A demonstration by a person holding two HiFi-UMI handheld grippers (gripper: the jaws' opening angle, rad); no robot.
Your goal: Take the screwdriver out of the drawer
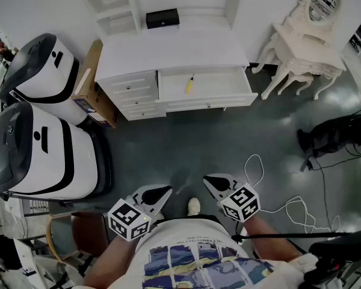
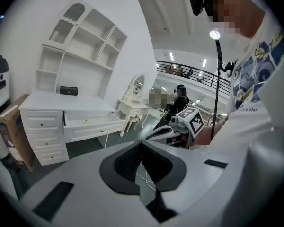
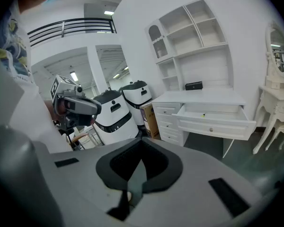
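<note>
A yellow-handled screwdriver (image 1: pixel 190 84) lies in the open drawer (image 1: pixel 240 91) of a white desk (image 1: pixel 174 53) across the floor. The drawer (image 2: pixel 92 126) with a yellow speck, the screwdriver (image 2: pixel 86 122), also shows in the left gripper view, and the drawer (image 3: pixel 213 119) and screwdriver (image 3: pixel 204 115) in the right gripper view. Both grippers hang close to the person's body, far from the desk. My left gripper (image 1: pixel 166 191) is shut with nothing in it. My right gripper (image 1: pixel 208 179) is shut and holds nothing either. Each gripper sees the other: the right gripper (image 2: pixel 154 131), the left gripper (image 3: pixel 97 109).
Two white and black machines (image 1: pixel 42 155) stand at the left beside a cardboard box (image 1: pixel 93 89). A white dressing table (image 1: pixel 307 47) with a mirror stands at the right. Cables (image 1: pixel 289 209) trail on the grey floor, and black equipment (image 1: pixel 337 134) sits at the right edge.
</note>
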